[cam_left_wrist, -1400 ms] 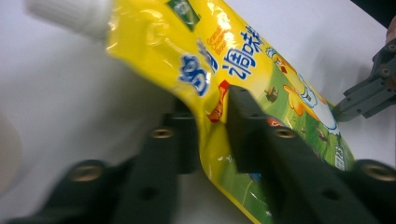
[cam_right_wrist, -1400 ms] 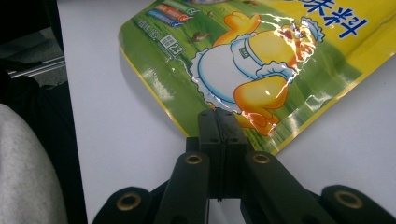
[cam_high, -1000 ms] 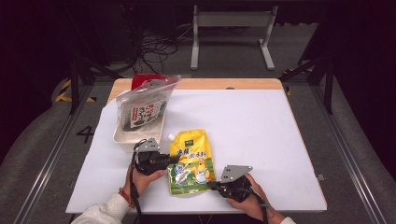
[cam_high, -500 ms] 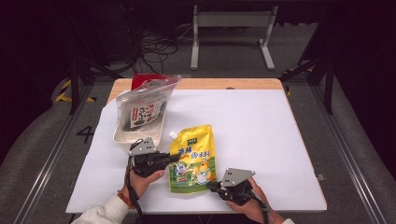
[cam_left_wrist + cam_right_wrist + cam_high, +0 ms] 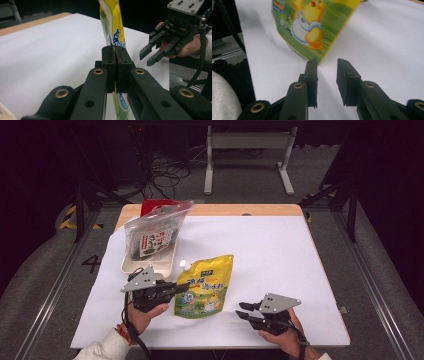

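At the far left of the table [image 5: 310, 270], a white tray [image 5: 131, 266] is seen with a clear bag [image 5: 155, 236] of dark stuff leaning in it, and something red [image 5: 152, 205] is tucked behind that, can't be made out properly. Just in front of the tray, the left gripper [image 5: 181, 287] is held in a hand [image 5: 146, 315] that comes in from the bottom edge. Its jaws are squeezed tight on the left edge of the yellow pouch [image 5: 205, 285]; in the left gripper view the pouch [image 5: 112, 27] is seen edge-on, clamped between the two black pads [image 5: 108, 68] and standing up out of them.

The pouch itself is found mid-table, a bit left of centre, with its white spout [image 5: 183, 264] at the top left corner near the tray. Whether its bottom edge is touching the table can't be told from above.

Further right, the right gripper [image 5: 242, 310] is held low near the front edge, pointed left toward the pouch and apart from it. Its jaws have just been opening, and nothing is caught between them. In the right gripper view the pads [image 5: 312, 72] are seen parted, with the pouch's chick picture [image 5: 312, 27] just beyond the tips.
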Tool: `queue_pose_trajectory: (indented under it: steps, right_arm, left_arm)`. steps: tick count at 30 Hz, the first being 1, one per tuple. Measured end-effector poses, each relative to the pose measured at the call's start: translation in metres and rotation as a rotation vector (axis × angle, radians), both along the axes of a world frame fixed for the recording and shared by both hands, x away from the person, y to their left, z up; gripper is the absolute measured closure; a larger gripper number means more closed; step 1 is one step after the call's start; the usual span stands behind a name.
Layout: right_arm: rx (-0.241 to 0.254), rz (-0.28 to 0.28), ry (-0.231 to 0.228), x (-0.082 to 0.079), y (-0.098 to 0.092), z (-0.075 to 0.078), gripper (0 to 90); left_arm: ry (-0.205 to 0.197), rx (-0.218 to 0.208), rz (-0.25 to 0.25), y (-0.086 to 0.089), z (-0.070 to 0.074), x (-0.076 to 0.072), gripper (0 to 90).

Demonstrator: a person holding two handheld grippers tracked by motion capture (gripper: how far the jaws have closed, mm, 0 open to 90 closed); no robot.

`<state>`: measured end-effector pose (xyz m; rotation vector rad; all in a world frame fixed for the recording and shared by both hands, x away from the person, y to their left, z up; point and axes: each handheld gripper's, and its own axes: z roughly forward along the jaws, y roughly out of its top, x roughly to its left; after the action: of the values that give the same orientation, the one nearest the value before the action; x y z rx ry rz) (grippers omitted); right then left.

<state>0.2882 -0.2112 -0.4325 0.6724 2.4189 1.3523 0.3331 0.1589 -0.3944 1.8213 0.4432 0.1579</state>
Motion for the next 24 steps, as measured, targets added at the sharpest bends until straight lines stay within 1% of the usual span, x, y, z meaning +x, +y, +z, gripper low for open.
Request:
queue_pose_trajectory:
  steps: [1,2,5,6,7,8,10,11,12,16,17,19,20,24]
  right_arm:
    - [0.003,-0.012,-0.001,0.001,-0.002,0.000,68.2]
    - [0.009,-0.024,0.005,0.003,-0.004,0.001,67.7]
    - [0.011,-0.036,0.007,0.005,-0.006,0.000,65.8]
    - [0.014,-0.044,0.010,0.006,-0.007,0.000,65.5]
    - [0.014,-0.050,0.012,0.008,-0.008,-0.001,64.6]
    - [0.013,-0.052,0.014,0.008,-0.008,-0.001,64.6]
    - [0.012,-0.054,0.014,0.008,-0.008,-0.001,64.3]
    - [0.009,-0.063,0.017,0.009,-0.008,-0.001,63.6]
    - [0.009,-0.063,0.017,0.009,-0.008,-0.001,63.6]
    - [0.012,-0.066,0.017,0.011,-0.009,-0.001,63.7]
    - [0.011,-0.068,0.016,0.011,-0.009,-0.001,63.3]
    - [0.014,-0.076,0.021,0.012,-0.010,-0.001,63.1]
    - [0.013,-0.077,0.022,0.012,-0.010,-0.002,63.4]
    - [0.011,-0.080,0.022,0.012,-0.010,-0.001,63.0]
  left_arm:
    - [-0.002,0.002,-0.002,0.000,0.002,-0.002,87.6]
    - [-0.023,0.010,-0.010,0.001,0.003,-0.002,87.6]
    - [-0.030,0.014,-0.003,0.002,0.006,-0.003,87.6]
    - [-0.038,0.008,-0.008,0.003,0.008,-0.003,87.6]
    - [-0.054,0.011,-0.001,0.005,0.011,-0.003,87.7]
    - [-0.054,0.004,-0.004,0.007,0.012,-0.003,87.6]
    - [-0.056,0.005,-0.003,0.008,0.013,-0.004,87.6]
    - [-0.068,0.014,-0.002,0.011,0.016,-0.004,87.7]
    - [-0.068,0.014,-0.002,0.011,0.016,-0.004,87.7]
    - [-0.082,-0.005,0.011,0.019,0.021,-0.003,87.7]
    - [-0.084,-0.015,0.011,0.022,0.023,-0.004,87.7]
    - [-0.102,-0.010,0.020,0.025,0.027,-0.005,87.7]
    - [-0.103,-0.013,0.020,0.027,0.028,-0.005,87.7]
    - [-0.125,-0.037,0.047,0.039,0.038,-0.008,87.7]
